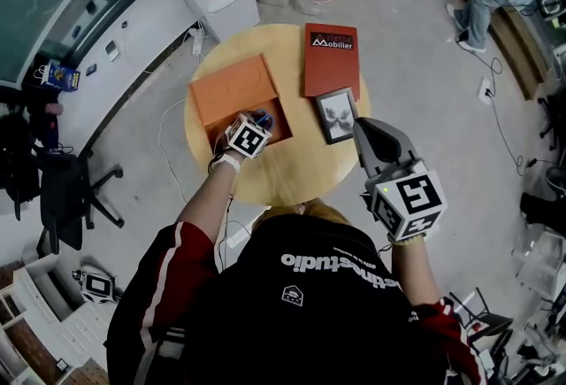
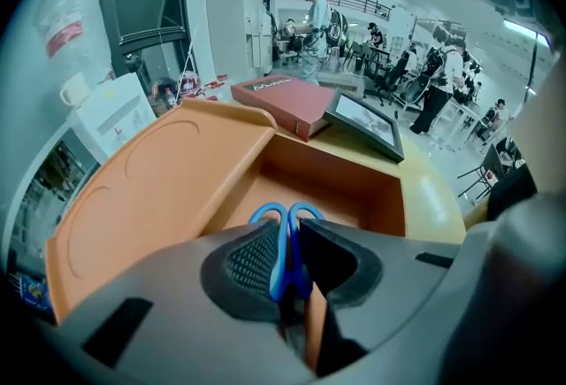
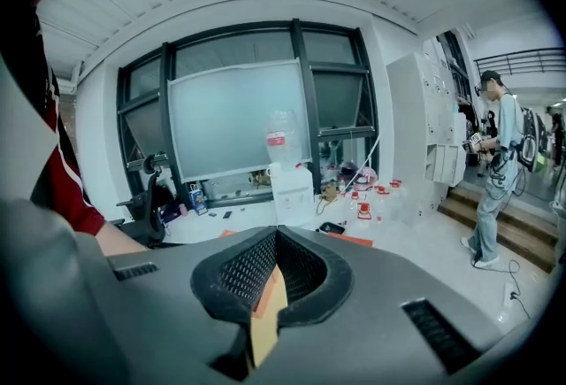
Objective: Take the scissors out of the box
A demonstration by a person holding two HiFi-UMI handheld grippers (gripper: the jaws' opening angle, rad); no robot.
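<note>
Left gripper view: left gripper [image 2: 285, 237] clamped on scissors [image 2: 265, 217] handles over box [image 2: 371, 188] for lift-out; right gripper [image 3: 276, 237] pinched empty, parked clear of box

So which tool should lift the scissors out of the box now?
Left. The left tool is shut on the scissors inside the box. The right tool is shut, empty, and held away from the box.
</note>
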